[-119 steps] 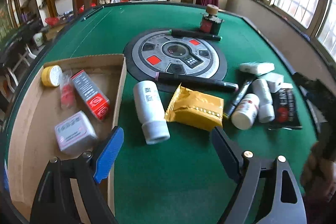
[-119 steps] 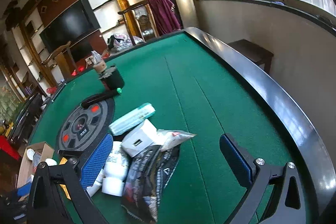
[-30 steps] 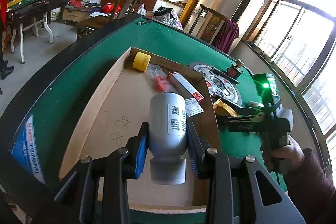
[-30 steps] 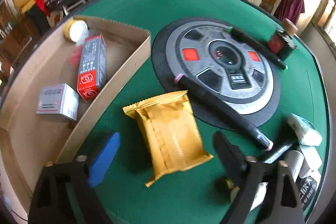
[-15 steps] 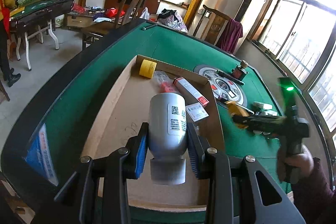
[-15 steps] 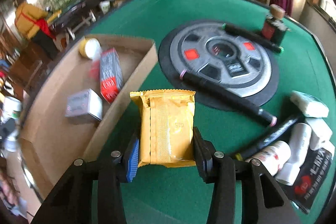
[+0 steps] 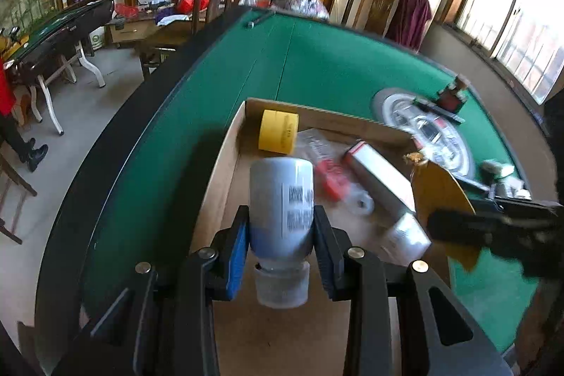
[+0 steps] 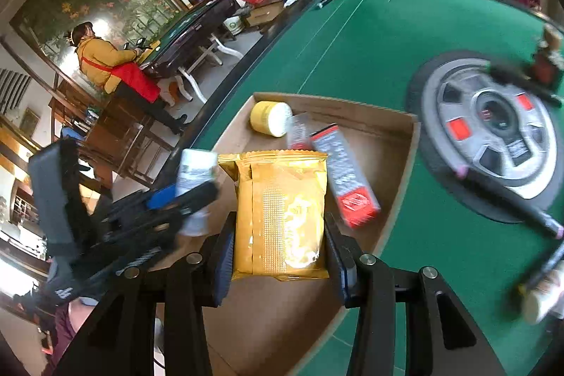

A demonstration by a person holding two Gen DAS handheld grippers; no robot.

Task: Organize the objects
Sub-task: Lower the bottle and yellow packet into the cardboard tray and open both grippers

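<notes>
Two grippers, each carrying an item above the cardboard tray (image 7: 356,120).

We see the left gripper (image 7: 280,245) with its jaws clamped on a white bottle (image 7: 281,203), cap toward the camera, above the tray's near half. The right gripper (image 8: 278,254) has its jaws closed on a gold packet (image 8: 280,214), at 3 o'clock of the bottle. In the tray lie a yellow jar (image 7: 278,131) at 12 o'clock and a red-ended box (image 8: 343,173). The tray rests on the green surface (image 7: 335,66).
</notes>
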